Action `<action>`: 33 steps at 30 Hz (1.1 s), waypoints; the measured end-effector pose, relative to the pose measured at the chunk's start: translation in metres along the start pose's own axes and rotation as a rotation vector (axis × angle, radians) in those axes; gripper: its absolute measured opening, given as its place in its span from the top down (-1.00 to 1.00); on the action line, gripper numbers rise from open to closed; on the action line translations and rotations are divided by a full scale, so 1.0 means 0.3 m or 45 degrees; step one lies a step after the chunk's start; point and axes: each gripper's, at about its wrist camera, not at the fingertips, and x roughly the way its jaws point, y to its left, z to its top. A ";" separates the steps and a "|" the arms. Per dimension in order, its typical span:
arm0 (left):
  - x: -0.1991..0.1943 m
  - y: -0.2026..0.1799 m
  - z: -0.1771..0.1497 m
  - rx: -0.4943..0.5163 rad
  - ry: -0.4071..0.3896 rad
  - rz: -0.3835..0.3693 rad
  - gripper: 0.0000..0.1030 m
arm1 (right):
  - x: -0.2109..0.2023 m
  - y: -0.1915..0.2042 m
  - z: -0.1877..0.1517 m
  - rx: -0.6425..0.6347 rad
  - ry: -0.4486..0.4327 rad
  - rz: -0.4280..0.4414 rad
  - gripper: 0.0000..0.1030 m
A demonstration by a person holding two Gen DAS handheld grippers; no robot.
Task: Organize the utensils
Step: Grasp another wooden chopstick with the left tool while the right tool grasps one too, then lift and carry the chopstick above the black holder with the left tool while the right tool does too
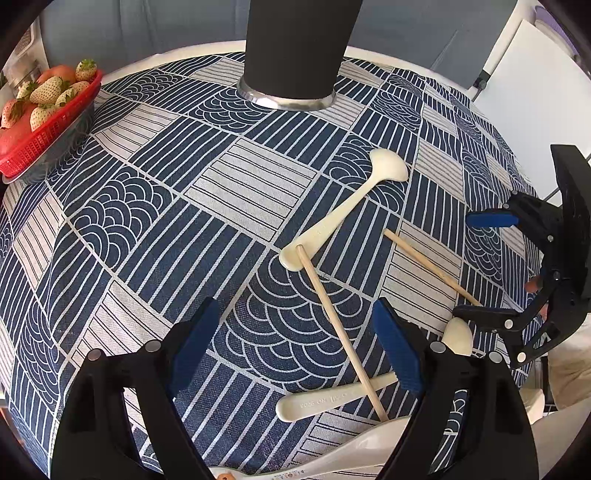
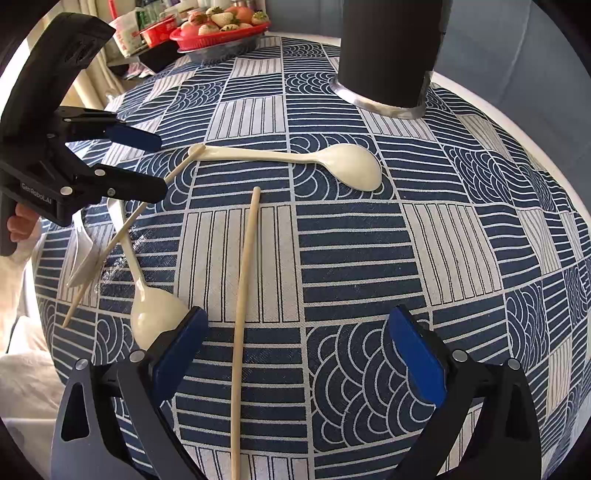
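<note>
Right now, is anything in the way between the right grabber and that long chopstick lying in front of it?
Nothing visible blocks it. The right gripper is open and the chopstick lies on bare tablecloth, running up between its fingers. The near spoon sits just left, beside the left fingertip.

Each view looks forward along its own gripper's two blue-padded fingers, tilted down at the patterned tablecloth (image 1: 155, 206) from close above.

The left wrist view faces across the table toward the dark cylinder (image 1: 295, 48) straight ahead of its fingers, with the right gripper (image 1: 491, 266) entering at its right edge.

The right wrist view faces the same cylinder (image 2: 388, 48), ahead and slightly right of its fingers, with the left gripper (image 2: 147, 166) at its left edge.

Both views share the cloth's middle: the cream spoon (image 1: 343, 210) (image 2: 295, 162), the chopsticks beside it, and the red fruit basket (image 1: 33, 147) (image 2: 221, 35), far left of each gripper.
</note>
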 end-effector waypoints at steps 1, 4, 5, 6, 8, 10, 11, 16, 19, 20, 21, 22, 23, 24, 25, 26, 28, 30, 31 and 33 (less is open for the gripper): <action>0.002 -0.007 0.001 0.018 0.008 0.029 -0.53 | 0.001 0.002 0.001 -0.003 -0.003 -0.006 -0.81; 0.008 -0.025 0.004 0.060 0.045 0.141 -0.22 | -0.003 0.002 -0.007 0.009 -0.028 -0.014 -0.76; 0.009 -0.033 0.004 0.076 0.054 0.164 -0.17 | -0.016 -0.001 -0.017 0.015 -0.046 -0.016 -0.68; 0.007 -0.039 0.004 0.087 0.058 0.153 -0.01 | -0.032 -0.004 -0.019 0.026 -0.063 -0.014 -0.30; 0.003 -0.049 0.006 0.089 0.071 0.148 0.29 | -0.056 -0.029 -0.027 0.063 -0.063 0.001 0.57; 0.003 -0.055 0.010 0.092 0.082 0.124 0.68 | -0.056 -0.071 -0.031 0.123 -0.069 0.066 0.89; 0.004 -0.055 0.011 0.090 0.080 0.126 0.70 | -0.056 -0.087 -0.035 0.150 -0.072 0.099 0.90; 0.000 -0.035 0.013 0.079 0.067 0.135 0.84 | -0.072 -0.126 -0.050 0.207 -0.097 0.128 0.91; -0.010 -0.014 0.012 0.059 0.057 0.148 0.86 | -0.103 -0.157 -0.059 0.241 -0.136 0.127 0.91; -0.011 -0.005 0.014 0.047 0.053 0.152 0.86 | -0.114 -0.167 -0.059 0.249 -0.151 0.127 0.91; -0.014 0.005 0.016 0.036 0.047 0.160 0.86 | -0.128 -0.176 -0.062 0.258 -0.168 0.126 0.91; -0.016 0.014 0.019 0.023 0.042 0.160 0.87 | -0.140 -0.185 -0.063 0.265 -0.183 0.117 0.91; -0.018 0.023 0.023 0.008 0.036 0.157 0.87 | -0.152 -0.192 -0.065 0.271 -0.197 0.110 0.91; -0.023 0.033 0.026 -0.008 0.028 0.160 0.90 | -0.162 -0.200 -0.067 0.279 -0.211 0.112 0.91; -0.028 0.042 0.030 -0.021 0.017 0.162 0.90 | -0.171 -0.211 -0.067 0.288 -0.224 0.112 0.91; -0.034 0.051 0.034 -0.035 0.008 0.158 0.90 | -0.179 -0.218 -0.064 0.297 -0.236 0.108 0.91; -0.046 0.069 0.042 -0.066 -0.014 0.151 0.90 | -0.195 -0.230 -0.061 0.312 -0.264 0.111 0.91; -0.059 0.084 0.052 -0.095 -0.044 0.150 0.90 | -0.215 -0.241 -0.057 0.328 -0.302 0.114 0.91; -0.066 0.090 0.056 -0.107 -0.059 0.145 0.90 | -0.227 -0.246 -0.056 0.336 -0.326 0.120 0.91; -0.083 0.103 0.062 -0.129 -0.093 0.137 0.90 | -0.256 -0.256 -0.058 0.352 -0.382 0.135 0.91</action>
